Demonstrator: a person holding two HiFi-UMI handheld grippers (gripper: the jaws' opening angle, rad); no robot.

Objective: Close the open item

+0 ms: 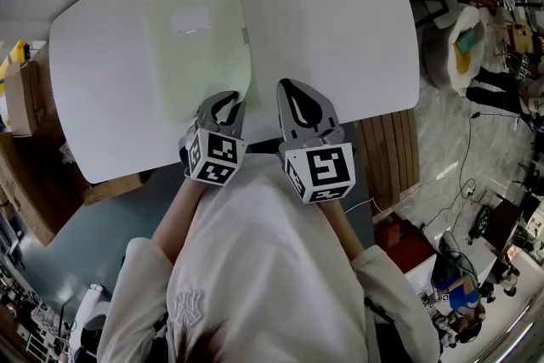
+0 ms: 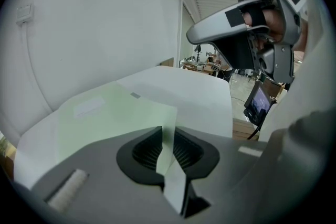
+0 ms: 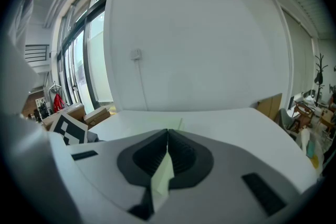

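White shirt and sleeves of the person (image 1: 255, 268) are filling the bottom of the head view, with both forearms reaching forward to the near edge of a white table (image 1: 340, 21). Each hand is carrying a gripper with a marker cube (image 1: 214, 155) at its back. A pale green folder (image 1: 200, 47) is lying on the left half of the table, with a white label (image 1: 189, 19) on its top face and a small grey tab (image 1: 245, 35) at its right edge, which is curving as if lifting off the surface. The left gripper (image 1: 223, 104) is sitting at the folder's near right corner; in its own view the left gripper (image 2: 167, 136) is pinching the folder (image 2: 115, 113) edge, its jaws nearly together with the sheet running between the ribbed pads. The right gripper (image 1: 293, 93) is resting just beside it, to the right of the folder's edge. In its own view the right gripper (image 3: 168, 139) is pressing its jaws together on a pale green strip (image 3: 164, 176) of the folder's colour; whether that strip belongs to the folder I cannot tell. Cardboard boxes (image 1: 21, 89) are standing on the floor at the left.
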